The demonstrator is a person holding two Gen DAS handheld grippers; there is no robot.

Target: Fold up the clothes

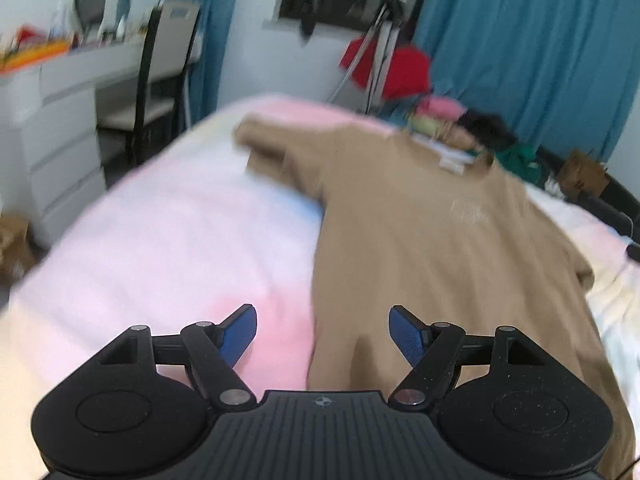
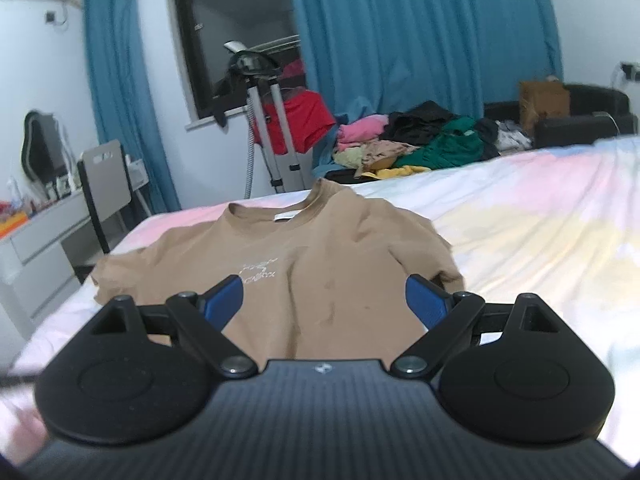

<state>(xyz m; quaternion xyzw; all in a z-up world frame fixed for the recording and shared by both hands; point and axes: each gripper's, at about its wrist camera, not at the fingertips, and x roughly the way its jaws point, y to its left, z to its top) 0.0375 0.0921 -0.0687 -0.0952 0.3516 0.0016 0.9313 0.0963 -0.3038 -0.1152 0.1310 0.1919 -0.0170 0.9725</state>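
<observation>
Motion blur smears the left wrist view; the tan T-shirt (image 1: 420, 240) runs off the bottom edge, its chest print (image 1: 470, 212) unreadable.

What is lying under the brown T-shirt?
The brown T-shirt lies spread on a pastel bedcover, which shows all around it. Whatever lies directly beneath the shirt is covered.
</observation>
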